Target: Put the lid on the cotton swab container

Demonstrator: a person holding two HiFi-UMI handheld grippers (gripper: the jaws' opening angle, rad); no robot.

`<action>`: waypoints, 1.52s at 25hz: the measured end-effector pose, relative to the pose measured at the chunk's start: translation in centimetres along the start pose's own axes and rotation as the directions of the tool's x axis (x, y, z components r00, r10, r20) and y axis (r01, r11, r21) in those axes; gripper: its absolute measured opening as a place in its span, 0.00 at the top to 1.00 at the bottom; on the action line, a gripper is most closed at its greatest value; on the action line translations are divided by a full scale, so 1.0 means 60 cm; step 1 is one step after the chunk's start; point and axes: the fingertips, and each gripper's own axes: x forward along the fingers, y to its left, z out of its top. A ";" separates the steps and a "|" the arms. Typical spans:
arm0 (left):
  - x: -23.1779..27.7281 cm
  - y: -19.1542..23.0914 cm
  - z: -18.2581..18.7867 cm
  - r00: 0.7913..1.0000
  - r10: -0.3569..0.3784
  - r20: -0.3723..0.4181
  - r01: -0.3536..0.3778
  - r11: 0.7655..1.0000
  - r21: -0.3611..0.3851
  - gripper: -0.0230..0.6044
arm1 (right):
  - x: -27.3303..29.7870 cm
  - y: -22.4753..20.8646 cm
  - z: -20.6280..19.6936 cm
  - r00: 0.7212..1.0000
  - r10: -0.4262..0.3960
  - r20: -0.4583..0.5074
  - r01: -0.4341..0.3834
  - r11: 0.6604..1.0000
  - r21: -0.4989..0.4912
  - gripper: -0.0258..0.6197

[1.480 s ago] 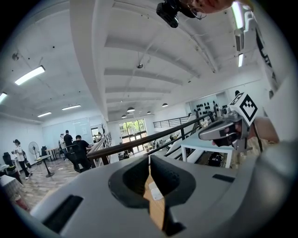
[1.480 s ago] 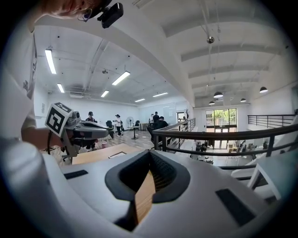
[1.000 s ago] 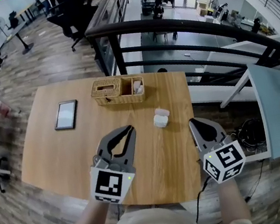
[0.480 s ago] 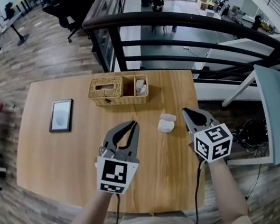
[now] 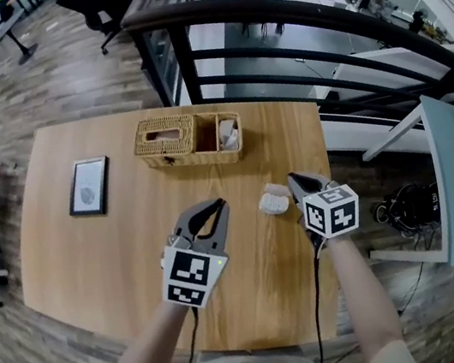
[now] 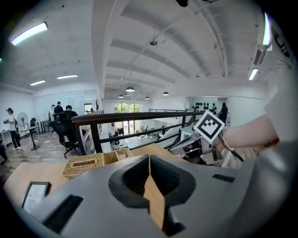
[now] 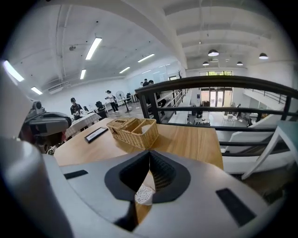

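Observation:
The cotton swab container [image 5: 272, 205] is a small white tub, open on top, standing on the wooden table [image 5: 132, 236] right of centre. A small pale lid [image 5: 277, 188] lies just behind it, close against it. My right gripper [image 5: 292, 178] is shut and empty, its tips just right of the lid. In the right gripper view the swabs [image 7: 144, 195] show below the closed jaws [image 7: 149, 151]. My left gripper [image 5: 217, 206] hovers to the left of the container, shut and empty; its tips [image 6: 149, 156] meet in the left gripper view.
A wicker basket [image 5: 188, 140] with compartments stands at the table's back. A framed tablet [image 5: 89, 187] lies at the left. A black railing [image 5: 287, 27] runs behind the table. The table's right edge [image 5: 327, 167] lies just beyond my right gripper.
Both grippers moved forward over the table. The right one swung in from the table's right edge to beside the container and lid. Both stayed shut.

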 end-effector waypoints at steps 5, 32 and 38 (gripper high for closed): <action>0.011 0.003 -0.042 0.999 -0.015 -0.045 0.014 1.000 -0.013 0.91 | 0.047 -0.016 -0.041 0.996 0.031 -0.078 -0.025 0.997 0.078 0.92; -0.047 -0.028 -0.083 0.996 -0.022 -0.081 0.014 0.996 -0.093 0.91 | 0.020 0.042 -0.125 0.991 0.045 -0.130 -0.057 0.994 -0.091 0.92; -0.085 -0.022 -0.027 1.000 0.005 -0.031 -0.007 0.998 -0.067 0.91 | -0.077 0.096 -0.054 0.998 0.063 0.000 -0.063 0.987 -0.150 0.92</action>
